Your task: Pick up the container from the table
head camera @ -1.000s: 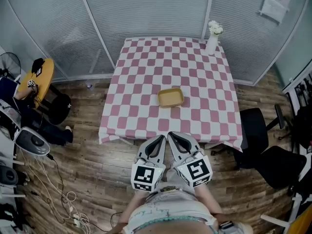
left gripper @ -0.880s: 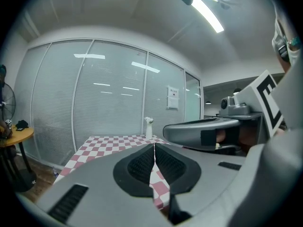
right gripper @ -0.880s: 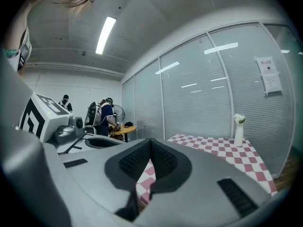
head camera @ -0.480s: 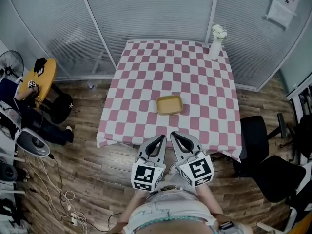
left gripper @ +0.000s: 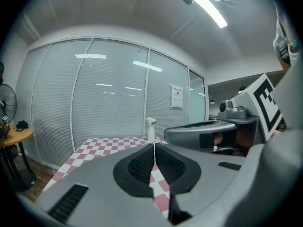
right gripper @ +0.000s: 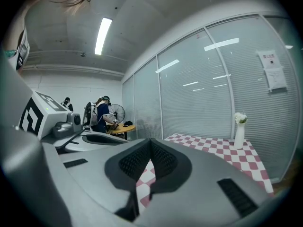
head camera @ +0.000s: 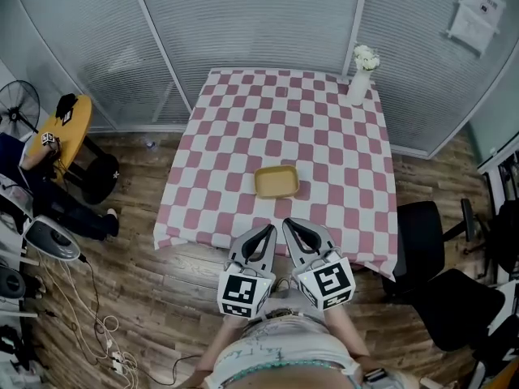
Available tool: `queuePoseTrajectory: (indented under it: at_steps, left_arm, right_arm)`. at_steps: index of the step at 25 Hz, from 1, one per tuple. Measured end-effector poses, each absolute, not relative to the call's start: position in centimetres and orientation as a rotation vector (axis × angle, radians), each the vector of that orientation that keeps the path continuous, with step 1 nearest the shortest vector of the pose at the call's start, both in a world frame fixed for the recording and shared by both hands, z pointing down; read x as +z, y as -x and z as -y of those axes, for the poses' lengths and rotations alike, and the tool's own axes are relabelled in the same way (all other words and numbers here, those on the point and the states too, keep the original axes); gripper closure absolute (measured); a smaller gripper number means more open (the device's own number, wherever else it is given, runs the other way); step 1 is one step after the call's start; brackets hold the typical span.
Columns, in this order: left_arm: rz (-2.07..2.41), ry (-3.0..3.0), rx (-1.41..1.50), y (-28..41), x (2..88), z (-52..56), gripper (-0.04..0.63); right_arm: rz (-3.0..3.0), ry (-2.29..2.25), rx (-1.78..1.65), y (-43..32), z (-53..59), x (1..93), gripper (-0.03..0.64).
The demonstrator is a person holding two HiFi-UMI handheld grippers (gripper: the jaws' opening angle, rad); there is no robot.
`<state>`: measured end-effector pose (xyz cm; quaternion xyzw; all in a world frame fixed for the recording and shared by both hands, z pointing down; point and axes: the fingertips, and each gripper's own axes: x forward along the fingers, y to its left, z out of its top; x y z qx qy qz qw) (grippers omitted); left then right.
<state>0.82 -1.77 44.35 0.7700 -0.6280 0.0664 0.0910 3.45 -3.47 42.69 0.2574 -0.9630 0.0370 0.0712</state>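
The container (head camera: 276, 181) and table (head camera: 324, 120) have drawn nearer

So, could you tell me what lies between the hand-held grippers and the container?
Only bare checked tablecloth up to the container; the head view shows it.

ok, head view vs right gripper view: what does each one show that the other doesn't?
Head view only: the yellow container lying on the table near its front edge, and the black chair to the table's right.

Right gripper view only: the ceiling light, and the right tool seen close up, its jaws together with nothing between them.

Both: the checked tablecloth, the vase of white flowers at the far corner, and the glass wall with blinds behind it.
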Motion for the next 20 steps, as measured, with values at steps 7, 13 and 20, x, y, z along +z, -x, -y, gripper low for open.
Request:
queuePoseTrajectory:
  at_steps: [7,13,20]
  left_arm:
    - [1.836,-2.308,0.182,0.5,44.5,4.3,0.577]
    - [1.760,-2.381,0.186,2.9,44.1,7.1,0.577]
    - [1.668,-2.451,0.193,6.2,43.9,9.8,0.577]
  right_arm:
    - [2.867,-0.800,0.118,-2.3,5.8,43.3,0.623]
    - [2.845,-0.895,0.127,0.1,8.0,43.0,0.623]
    - [2.804,-0.995,0.127,3.1,10.4,43.0,0.623]
